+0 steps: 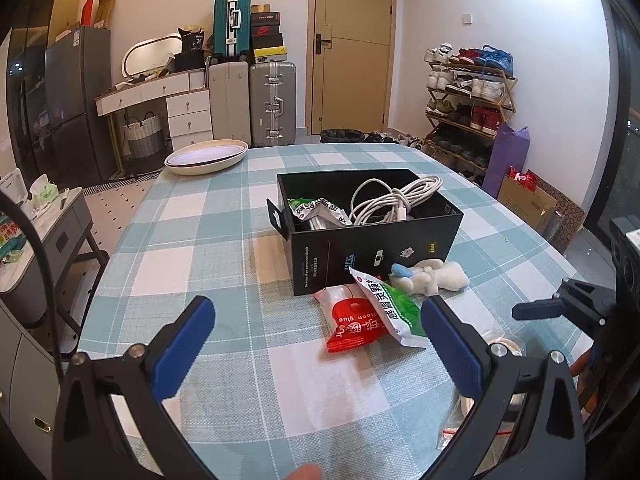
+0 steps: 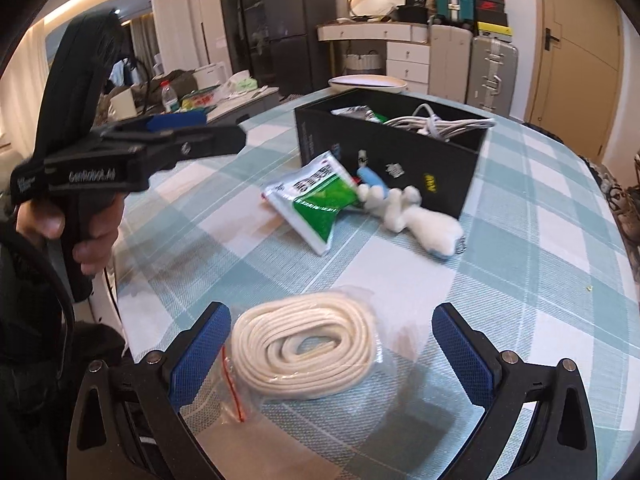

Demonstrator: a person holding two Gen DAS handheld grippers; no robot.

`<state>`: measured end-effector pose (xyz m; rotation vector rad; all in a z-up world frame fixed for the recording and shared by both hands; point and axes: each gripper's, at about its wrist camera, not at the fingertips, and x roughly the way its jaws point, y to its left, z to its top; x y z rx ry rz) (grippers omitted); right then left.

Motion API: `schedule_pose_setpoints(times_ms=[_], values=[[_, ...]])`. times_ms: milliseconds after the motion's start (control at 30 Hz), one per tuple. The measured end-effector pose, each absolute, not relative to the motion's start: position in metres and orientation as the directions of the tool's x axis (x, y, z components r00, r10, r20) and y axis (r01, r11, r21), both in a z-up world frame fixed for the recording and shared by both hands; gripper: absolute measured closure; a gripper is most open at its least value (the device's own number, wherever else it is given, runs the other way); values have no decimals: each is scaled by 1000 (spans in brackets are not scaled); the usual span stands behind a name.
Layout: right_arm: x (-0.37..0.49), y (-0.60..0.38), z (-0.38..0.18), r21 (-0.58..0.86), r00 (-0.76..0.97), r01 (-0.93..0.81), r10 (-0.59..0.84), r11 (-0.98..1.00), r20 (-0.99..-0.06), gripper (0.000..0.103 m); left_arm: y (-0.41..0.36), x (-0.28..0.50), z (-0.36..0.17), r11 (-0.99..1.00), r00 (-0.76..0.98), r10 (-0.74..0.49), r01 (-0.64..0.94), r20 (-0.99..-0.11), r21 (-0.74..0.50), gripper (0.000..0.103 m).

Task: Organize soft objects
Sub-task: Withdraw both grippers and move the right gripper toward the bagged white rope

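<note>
Left gripper [image 1: 318,334], lower frame: fingers spread, nothing between them. Right gripper [image 2: 332,346], lower frame: fingers spread on either side of the bagged white rope coil [image 2: 308,350], not pinching it. Green packet [image 2: 314,200] and plush toy [image 2: 416,216] lie at centre, beside the black box [image 2: 420,164].

Upper middle of the frame, a tan wooden door [image 1: 352,44] is sitting in a plain white wall [image 1: 532,20]. Hard-shell suitcases [image 1: 272,104] are standing left of it, a bamboo shoe rack [image 1: 468,108] is filling the right, warm ceiling light is glowing upper left.
</note>
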<state>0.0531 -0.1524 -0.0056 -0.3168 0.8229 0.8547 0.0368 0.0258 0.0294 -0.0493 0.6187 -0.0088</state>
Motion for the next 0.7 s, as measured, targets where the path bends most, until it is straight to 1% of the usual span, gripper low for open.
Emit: schedule_pose_setpoints(times_ms=[333, 467, 700], values=[[44, -141, -23, 27, 340, -807, 500, 590, -796, 1, 24, 40, 23, 999, 802, -28, 0, -596, -47, 0], [43, -139, -25, 21, 338, -810, 496, 586, -800, 1, 22, 41, 20, 999, 797, -31, 4, -603, -47, 0], [58, -144, -27, 5, 402, -745, 454, 667, -795, 1, 19, 41, 17, 999, 791, -35, 10, -610, -44, 0]])
